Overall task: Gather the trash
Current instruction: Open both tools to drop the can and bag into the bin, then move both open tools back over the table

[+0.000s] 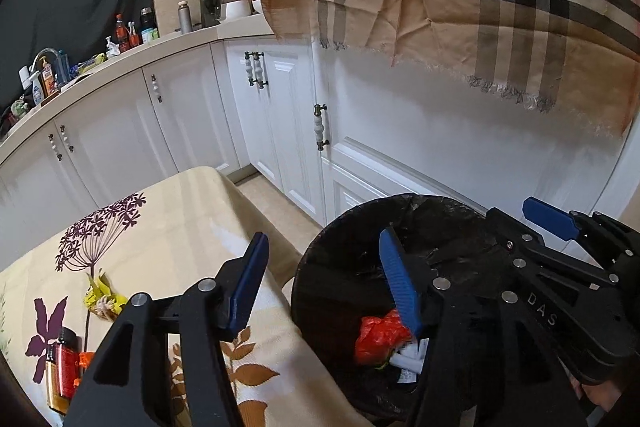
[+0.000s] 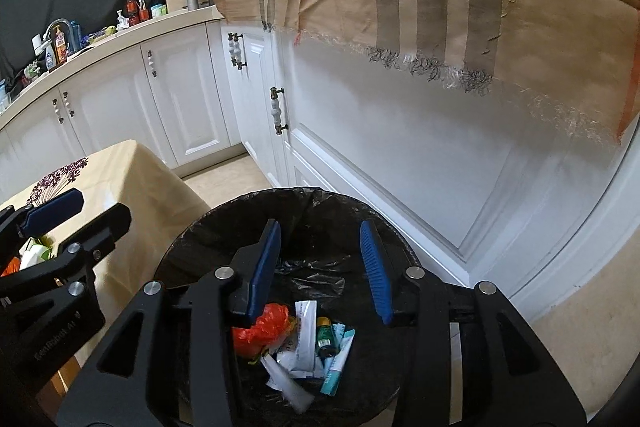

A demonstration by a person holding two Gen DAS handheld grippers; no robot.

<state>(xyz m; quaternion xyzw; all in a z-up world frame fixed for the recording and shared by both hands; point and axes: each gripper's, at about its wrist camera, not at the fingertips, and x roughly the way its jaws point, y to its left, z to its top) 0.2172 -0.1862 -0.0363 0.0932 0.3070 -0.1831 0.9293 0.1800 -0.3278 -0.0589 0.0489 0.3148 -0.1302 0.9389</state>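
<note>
The left gripper (image 1: 324, 279) hangs with its jaws spread wide and nothing between them, straddling the near right edge of the table (image 1: 192, 211) and the left rim of the trash bin (image 1: 320, 259).

On the table, at the near left, some trash is left: a crumpled yellow wrapper (image 1: 100, 297) lies on the floral cloth, and nearer still a small amber bottle (image 1: 60, 367) with a red label sits beside a scrap of orange packaging (image 1: 85, 361), partly hidden by the gripper's frame. The right wrist view also catches something white and green at the table's edge, too covered to name.

Right of the table stands the bin, lined with a black bag. It already holds an orange plastic bag (image 2: 262, 327), a white sachet (image 2: 306, 327), a small green bottle (image 2: 325, 337), a pale blue tube (image 2: 338, 363) and a white paper scrap (image 2: 286, 383), all lying loose at the bottom.

The right gripper (image 2: 320, 267) is poised over the bin's mouth, jaws wide apart and empty.

By my judgement the task is partly done: several pieces are binned, and the items on the table remain to be collected.
</note>
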